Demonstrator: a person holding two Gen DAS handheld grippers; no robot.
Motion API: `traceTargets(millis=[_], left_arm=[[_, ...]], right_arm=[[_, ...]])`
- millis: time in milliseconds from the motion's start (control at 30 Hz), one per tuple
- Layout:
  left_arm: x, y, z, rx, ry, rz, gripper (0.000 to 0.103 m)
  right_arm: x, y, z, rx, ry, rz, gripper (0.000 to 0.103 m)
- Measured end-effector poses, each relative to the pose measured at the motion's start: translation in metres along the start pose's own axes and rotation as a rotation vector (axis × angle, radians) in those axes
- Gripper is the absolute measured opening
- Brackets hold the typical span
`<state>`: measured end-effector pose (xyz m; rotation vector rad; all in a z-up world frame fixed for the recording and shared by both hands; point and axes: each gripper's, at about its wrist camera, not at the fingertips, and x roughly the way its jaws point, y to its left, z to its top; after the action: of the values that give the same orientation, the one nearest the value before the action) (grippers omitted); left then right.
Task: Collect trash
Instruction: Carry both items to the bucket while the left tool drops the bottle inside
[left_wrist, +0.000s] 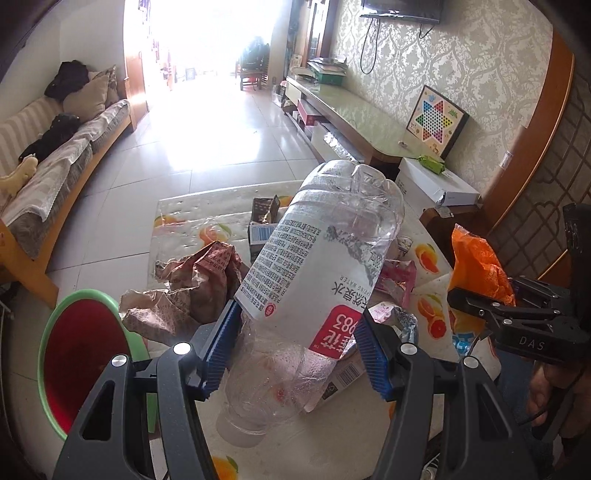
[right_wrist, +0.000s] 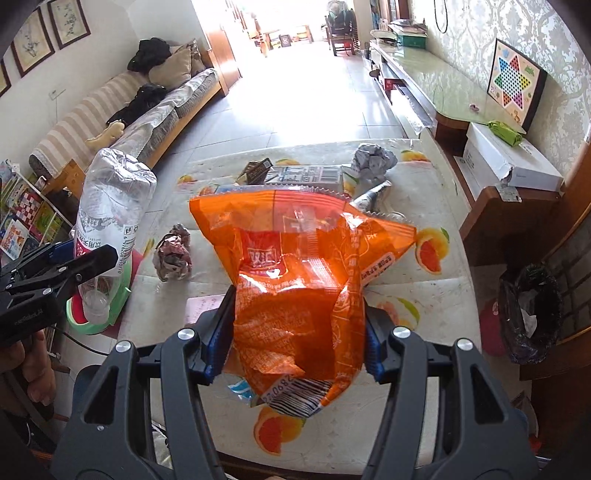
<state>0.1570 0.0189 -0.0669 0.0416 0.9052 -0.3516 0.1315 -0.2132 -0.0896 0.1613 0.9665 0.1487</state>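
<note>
Left tongs (left_wrist: 295, 347) clamp a crushed water bottle (left_wrist: 314, 266) and right tongs (right_wrist: 295, 332) pinch an orange snack bag (right_wrist: 295, 280), both lifted clear of the littered surface (right_wrist: 424, 295), likely bound for the black-lined bin (right_wrist: 532, 314); crumpled wrappers (right_wrist: 173, 254) lie beyond.

Both claws clamped (tilted downward).
</note>
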Motion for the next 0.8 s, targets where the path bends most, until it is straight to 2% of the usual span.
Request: traceTargets(millis=[367, 567, 800], left_arm=[[-0.037, 0.06, -0.012, -0.102, -0.072, 0.068, 0.059], [-0.048, 0.119, -0.02, -0.196, -0.093, 0.144, 0.059], [-0.049, 0.182, -0.038, -0.317, -0.076, 0.221, 0.059]], right_arm=[[-0.003, 0.067, 0.008, -0.118, -0.013, 0.032, 0.056], [0.006, 0.114, 0.016, -0.189, -0.006, 0.066, 0.056], [0.021, 0.176, 0.024, -0.269, 0.007, 0.123, 0.056]])
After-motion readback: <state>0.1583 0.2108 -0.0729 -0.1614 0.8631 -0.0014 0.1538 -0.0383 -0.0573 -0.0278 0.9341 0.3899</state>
